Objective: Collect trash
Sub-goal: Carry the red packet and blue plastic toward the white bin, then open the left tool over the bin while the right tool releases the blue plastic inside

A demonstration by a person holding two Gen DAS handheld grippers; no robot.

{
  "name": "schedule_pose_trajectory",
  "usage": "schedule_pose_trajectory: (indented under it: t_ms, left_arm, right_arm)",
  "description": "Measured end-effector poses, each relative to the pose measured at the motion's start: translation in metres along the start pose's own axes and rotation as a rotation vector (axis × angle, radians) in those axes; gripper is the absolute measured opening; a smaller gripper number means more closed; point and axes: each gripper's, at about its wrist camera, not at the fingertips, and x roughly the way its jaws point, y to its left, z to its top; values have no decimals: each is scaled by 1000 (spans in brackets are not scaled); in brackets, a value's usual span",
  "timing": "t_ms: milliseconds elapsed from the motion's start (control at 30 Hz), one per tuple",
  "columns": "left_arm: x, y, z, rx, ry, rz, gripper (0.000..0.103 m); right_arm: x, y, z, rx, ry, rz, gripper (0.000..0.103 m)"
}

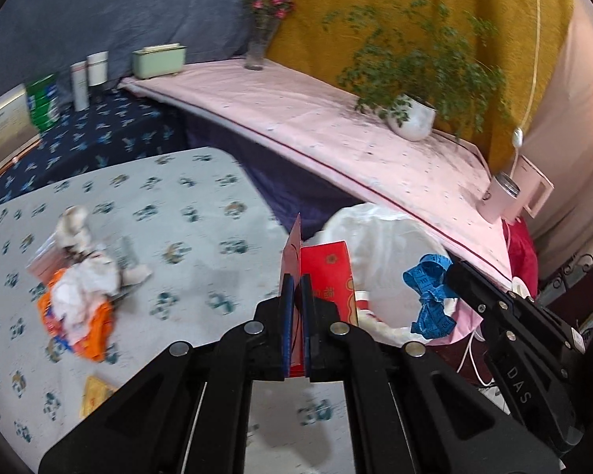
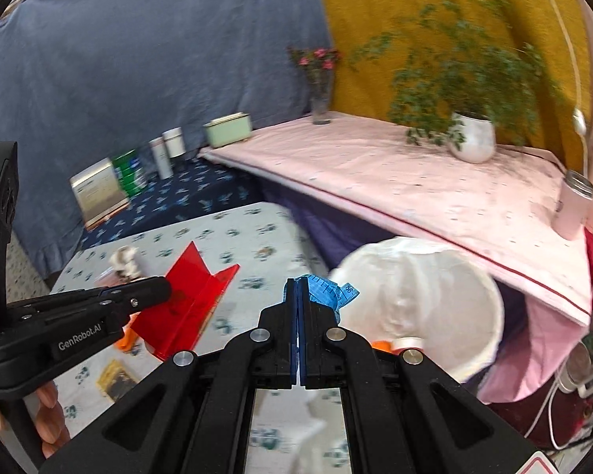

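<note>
My left gripper (image 1: 295, 280) is shut on a flattened red carton (image 1: 328, 276), held above the table's right edge; it also shows in the right wrist view (image 2: 186, 308) with the left gripper (image 2: 166, 288). My right gripper (image 2: 298, 288) is shut on a crumpled blue measuring tape (image 2: 328, 290), which hangs from it in the left wrist view (image 1: 431, 296) over the white-lined bin (image 1: 383, 245), also seen in the right wrist view (image 2: 423, 300). A pile of tissues and orange wrappers (image 1: 79, 288) lies on the floral tablecloth (image 1: 186, 237).
A yellow packet (image 1: 95, 395) lies near the table's front edge. A pink-covered shelf (image 1: 336, 130) behind holds a potted plant (image 1: 411, 118), a flower vase (image 1: 257, 47), a green box (image 1: 158, 61) and a pink jar (image 1: 498, 197). Cables and a red cloth lie at the right.
</note>
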Motion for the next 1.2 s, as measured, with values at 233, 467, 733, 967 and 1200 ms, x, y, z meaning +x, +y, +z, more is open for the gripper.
schedule_pose_trajectory:
  t_ms: [233,467,733,967,1200]
  left_arm:
    - [38,-53,9,61,29,-73,3]
    - [76,-87,15,98,73,-118,3]
    - [105,-103,16,121,99,-114,4]
    - [115,-103,19,104,85,-76,28]
    - [113,-96,19,93,68,-47,31]
  right_arm:
    - [2,-53,-4,62,2,-75,1]
    - [12,-91,-13,121,15,-102,1]
    - [25,-113,-15,152,24,-111,1]
    - [37,-120,-10,149,30,-108,1]
    - [48,-116,-2,132,29,-107,1]
